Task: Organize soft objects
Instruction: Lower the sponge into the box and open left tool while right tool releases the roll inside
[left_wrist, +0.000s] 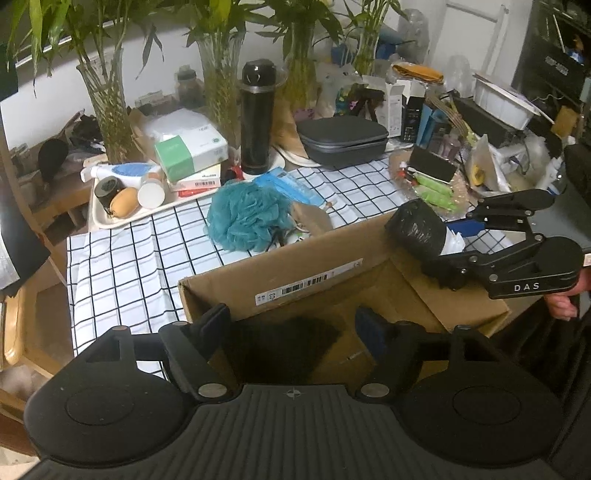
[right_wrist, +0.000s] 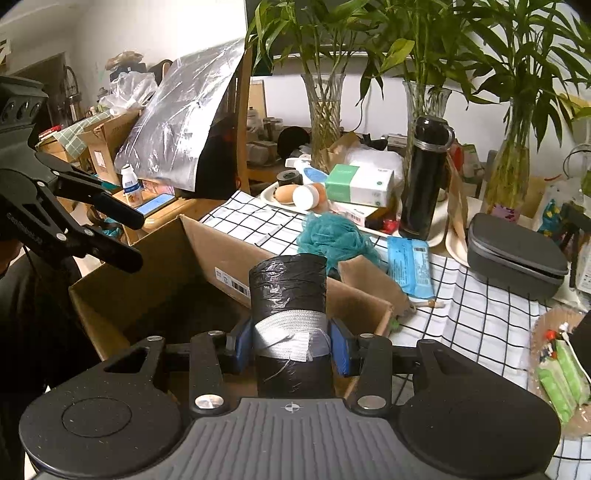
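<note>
- My right tool (right_wrist: 291, 345) clamps the black bag roll (right_wrist: 288, 284) at its grey band; it feels light, squashy, slippery.
- My left tool (left_wrist: 291, 325) hangs apart over the cardboard box (left_wrist: 295, 269).

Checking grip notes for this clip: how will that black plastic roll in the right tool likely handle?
The roll is probably light and somewhat squashy: it looks like wound thin film. The film may be slippery, though the right tool clamps the woven grey band, which should hold better. Being cylindrical, it could roll if laid down.

A white wall (right_wrist: 376, 88) backs the tabletop (left_wrist: 122, 258), spread with a black-gridded white cloth; glass vases of bamboo (right_wrist: 325, 110) line its far edge.
</note>
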